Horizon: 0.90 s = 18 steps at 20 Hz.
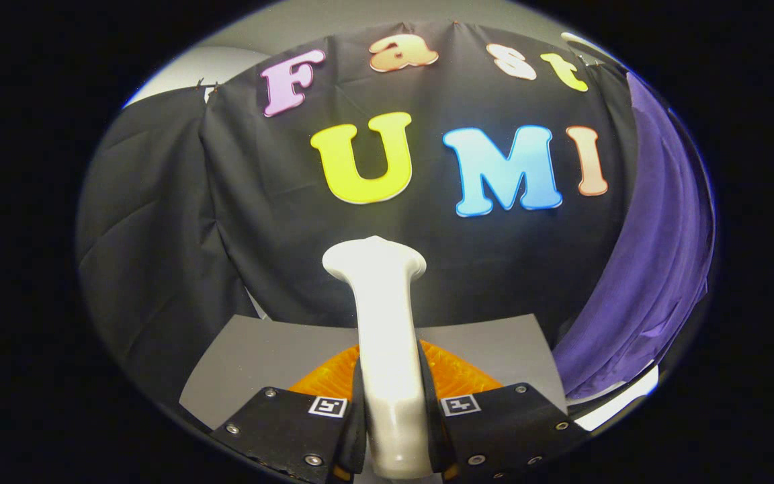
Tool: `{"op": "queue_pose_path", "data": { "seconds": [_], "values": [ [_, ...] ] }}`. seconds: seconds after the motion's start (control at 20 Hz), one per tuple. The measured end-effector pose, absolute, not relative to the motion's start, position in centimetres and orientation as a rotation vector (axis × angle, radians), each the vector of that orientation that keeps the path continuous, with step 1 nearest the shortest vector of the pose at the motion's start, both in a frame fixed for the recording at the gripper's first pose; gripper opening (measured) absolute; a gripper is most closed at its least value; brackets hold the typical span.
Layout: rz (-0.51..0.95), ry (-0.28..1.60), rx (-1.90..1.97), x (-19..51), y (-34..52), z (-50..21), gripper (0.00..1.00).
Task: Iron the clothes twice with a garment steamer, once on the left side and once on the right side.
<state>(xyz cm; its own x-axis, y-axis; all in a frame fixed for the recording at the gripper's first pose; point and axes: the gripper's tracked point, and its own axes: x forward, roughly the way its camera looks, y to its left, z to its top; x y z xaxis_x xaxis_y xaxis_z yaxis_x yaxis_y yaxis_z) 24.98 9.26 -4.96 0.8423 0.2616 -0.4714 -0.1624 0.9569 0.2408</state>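
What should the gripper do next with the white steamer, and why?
Probably swing the garment steamer toward the purple cloth hanging off to the right. The gripper is shut on the steamer's handle, with both fingers pressing on it, but its head points at the black wall, not at the clothing, so no ironing pass can begin.

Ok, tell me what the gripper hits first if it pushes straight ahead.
The gripper, shut on the white plastic steamer handle, points at the black cloth wall; the steamer's head would probably meet it first, though depth is unclear.
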Motion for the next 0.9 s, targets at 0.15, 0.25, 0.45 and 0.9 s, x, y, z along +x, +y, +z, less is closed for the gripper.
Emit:
{"op": "queue_pose_path", "data": {
  "seconds": [0.15, 0.25, 0.45, 0.9],
  "values": [
    [0.240, 0.422, 0.197, 22.0, 6.4, -1.7, 0.36],
    [0.247, 0.355, 0.180, 19.7, 4.1, 0.4, 0.36],
    [0.278, 0.243, 0.131, 15.2, 0.2, 3.1, 0.36],
    [0.329, 0.080, 0.119, 6.7, -6.7, 7.5, 0.36]
  ]
}}
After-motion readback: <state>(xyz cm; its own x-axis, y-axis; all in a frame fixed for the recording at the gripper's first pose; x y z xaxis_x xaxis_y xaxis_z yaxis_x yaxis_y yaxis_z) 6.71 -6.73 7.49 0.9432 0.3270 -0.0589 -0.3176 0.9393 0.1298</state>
